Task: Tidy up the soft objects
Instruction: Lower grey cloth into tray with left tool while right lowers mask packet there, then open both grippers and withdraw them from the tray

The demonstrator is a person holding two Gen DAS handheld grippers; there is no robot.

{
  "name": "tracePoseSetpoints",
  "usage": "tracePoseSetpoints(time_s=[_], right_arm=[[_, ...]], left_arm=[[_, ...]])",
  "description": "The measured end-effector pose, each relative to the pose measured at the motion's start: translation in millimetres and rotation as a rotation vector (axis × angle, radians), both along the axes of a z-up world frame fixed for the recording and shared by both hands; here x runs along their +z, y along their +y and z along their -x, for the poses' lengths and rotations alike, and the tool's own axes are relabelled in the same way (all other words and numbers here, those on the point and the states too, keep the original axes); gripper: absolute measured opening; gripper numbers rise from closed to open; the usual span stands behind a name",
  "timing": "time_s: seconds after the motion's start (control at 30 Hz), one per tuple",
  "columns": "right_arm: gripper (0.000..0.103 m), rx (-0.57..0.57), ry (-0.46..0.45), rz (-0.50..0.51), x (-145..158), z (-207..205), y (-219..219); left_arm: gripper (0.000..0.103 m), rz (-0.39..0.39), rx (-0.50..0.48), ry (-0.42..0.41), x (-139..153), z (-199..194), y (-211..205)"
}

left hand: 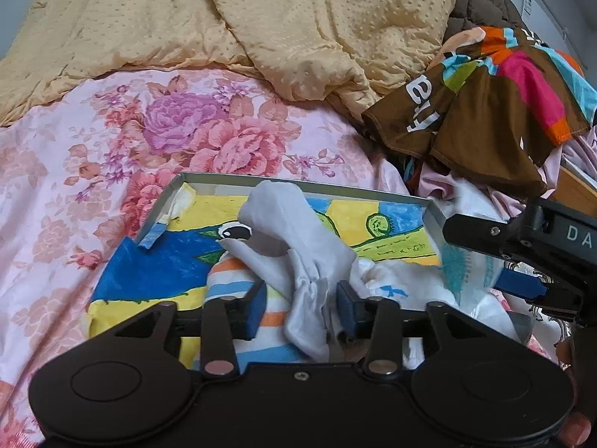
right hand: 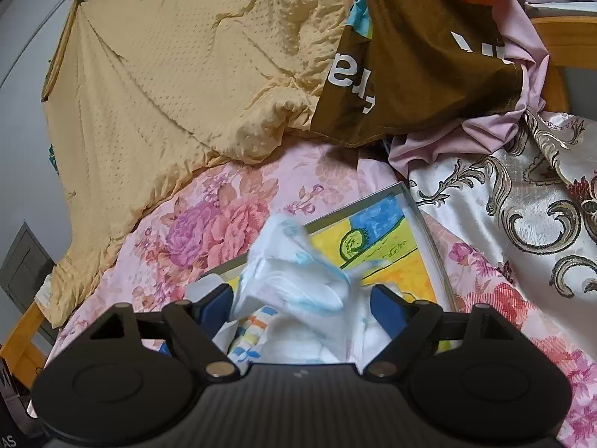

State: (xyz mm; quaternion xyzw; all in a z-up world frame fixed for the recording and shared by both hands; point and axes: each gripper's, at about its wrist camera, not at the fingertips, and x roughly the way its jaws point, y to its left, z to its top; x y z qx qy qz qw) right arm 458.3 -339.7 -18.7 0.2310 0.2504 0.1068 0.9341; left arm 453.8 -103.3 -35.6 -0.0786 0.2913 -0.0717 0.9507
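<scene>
A shallow tray (left hand: 298, 182) with a bright painted bottom lies on the floral bed sheet; it also shows in the right wrist view (right hand: 406, 201). In it lie a grey cloth (left hand: 283, 220), a striped sock (left hand: 231, 280) and a white cloth (left hand: 403, 283). My left gripper (left hand: 300, 308) is open, its blue pads either side of the grey cloth's lower end. My right gripper (right hand: 302, 308) is open over the tray, with a white cloth with light blue trim (right hand: 294, 276) between its fingers, blurred. The right gripper shows in the left wrist view (left hand: 522, 257) at the tray's right edge.
A yellow quilt (left hand: 224, 18) covers the far side of the bed. A brown multicoloured garment (left hand: 485, 89) is piled at the right, over pink cloth (right hand: 522, 104). A cream satin cloth with scroll pattern (right hand: 503, 201) lies right of the tray. A wooden bed frame (right hand: 559, 37) stands behind.
</scene>
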Motion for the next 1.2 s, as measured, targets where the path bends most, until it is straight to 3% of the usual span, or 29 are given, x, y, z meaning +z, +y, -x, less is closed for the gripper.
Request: tracePoseSetpoints(time_s=[0.13,0.63,1.0,1.2], right_arm=[[0.092,0.018,0.018,-0.004,1.3,2.1,-1.1],[0.102,0.013,-0.002,0.012,15.0,38.0,-14.0],[0.103,0.006,-0.043,0.194,22.7,101.5,-3.1],[0.103,0.025,-0.028,0.227,24.1,135.7,3.2]], left_arm=[[0.052,-0.003,0.004,0.000,3.2,6.0,2.7],[0.086,-0.019,0.049,-0.044,23.3,44.2,14.3],[0.098,-0.024,0.069,-0.067,29.9,104.9,19.2],[0.102,-0.002,0.067,-0.064,30.4,141.1,22.2]])
